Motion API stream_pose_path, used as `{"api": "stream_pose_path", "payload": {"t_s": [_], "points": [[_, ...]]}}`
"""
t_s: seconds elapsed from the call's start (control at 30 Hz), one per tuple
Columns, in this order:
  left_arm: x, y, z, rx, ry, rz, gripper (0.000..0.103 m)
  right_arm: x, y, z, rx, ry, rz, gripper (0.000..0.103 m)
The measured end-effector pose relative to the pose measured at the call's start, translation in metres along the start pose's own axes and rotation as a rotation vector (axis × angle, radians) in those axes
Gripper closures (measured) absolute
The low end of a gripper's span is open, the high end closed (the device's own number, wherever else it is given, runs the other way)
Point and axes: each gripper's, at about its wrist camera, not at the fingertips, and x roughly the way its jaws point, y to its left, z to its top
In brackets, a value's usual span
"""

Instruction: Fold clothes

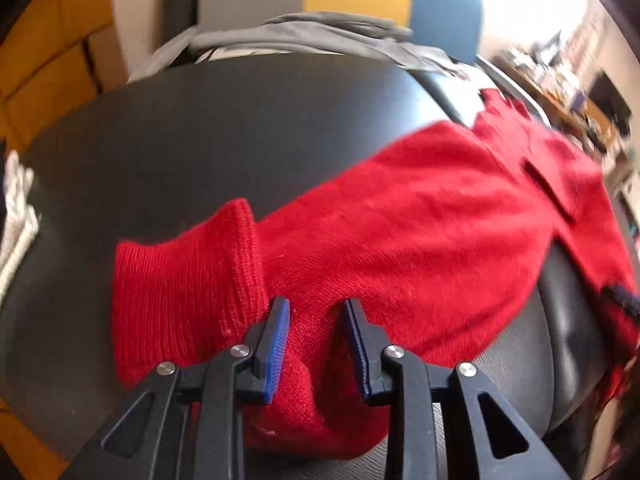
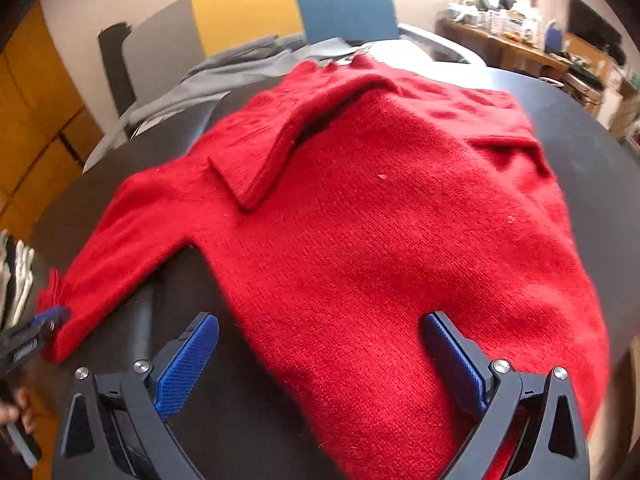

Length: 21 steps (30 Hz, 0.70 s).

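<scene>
We saw the red sweater [image 2: 372,216] spread flat on the dark table [image 2: 592,128], hem toward the near edge | left gripper [image 1: 316,344] — fingers clamped on a bunched fold beside the sleeve cuff [image 1: 240,264] | right gripper [image 2: 320,360] — fingers wide apart above the hem, gripping nothing | grey garment [image 2: 224,72] lay at the far edge.

An office: cluttered desk [image 2: 516,46], blue chair [image 2: 344,0], wall-mounted screen [image 2: 594,26].

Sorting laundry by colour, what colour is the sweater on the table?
Red sweater, a plain knit; the right wrist view shows it best.
</scene>
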Motion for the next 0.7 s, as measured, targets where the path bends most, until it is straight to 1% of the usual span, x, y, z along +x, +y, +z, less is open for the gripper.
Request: {"api": "stream_pose_path", "payload": {"t_s": [0.1, 0.2, 0.33, 0.37, 0.47, 0.5, 0.57, 0.6, 0.67, 0.7], "points": [[0.005, 0.028, 0.014, -0.040, -0.002, 0.063, 0.073, 0.007, 0.006, 0.004, -0.037, 0.005, 0.001, 0.000], [0.011, 0.050, 0.026, -0.054, -0.008, 0.124, 0.073, 0.006, 0.022, 0.003, -0.059, 0.007, 0.041, 0.000], [0.019, 0.073, 0.046, -0.046, -0.020, 0.225, 0.072, 0.016, 0.058, 0.004, -0.166, 0.018, 0.083, 0.000], [0.021, 0.080, 0.054, -0.060, -0.015, 0.234, 0.072, 0.018, 0.068, 0.003, -0.195, 0.022, 0.093, 0.000], [0.021, 0.111, 0.073, -0.171, 0.024, 0.243, 0.072, 0.017, 0.093, 0.000, -0.294, 0.043, 0.140, 0.000], [0.020, 0.122, 0.079, -0.208, 0.038, 0.246, 0.073, 0.012, 0.092, 0.000, -0.298, 0.036, 0.164, 0.000], [0.006, 0.135, 0.079, -0.300, 0.007, 0.215, 0.076, 0.003, 0.092, 0.001, -0.306, 0.022, 0.213, 0.000], [-0.002, 0.133, 0.073, -0.315, -0.007, 0.135, 0.076, -0.002, 0.092, 0.001, -0.310, 0.014, 0.236, 0.000], [-0.016, 0.128, 0.060, -0.342, -0.034, -0.028, 0.076, -0.016, 0.088, 0.005, -0.363, -0.049, 0.174, 0.000], [-0.023, 0.125, 0.053, -0.355, -0.048, -0.110, 0.075, -0.020, 0.088, 0.010, -0.397, -0.079, 0.121, 0.000]]}}
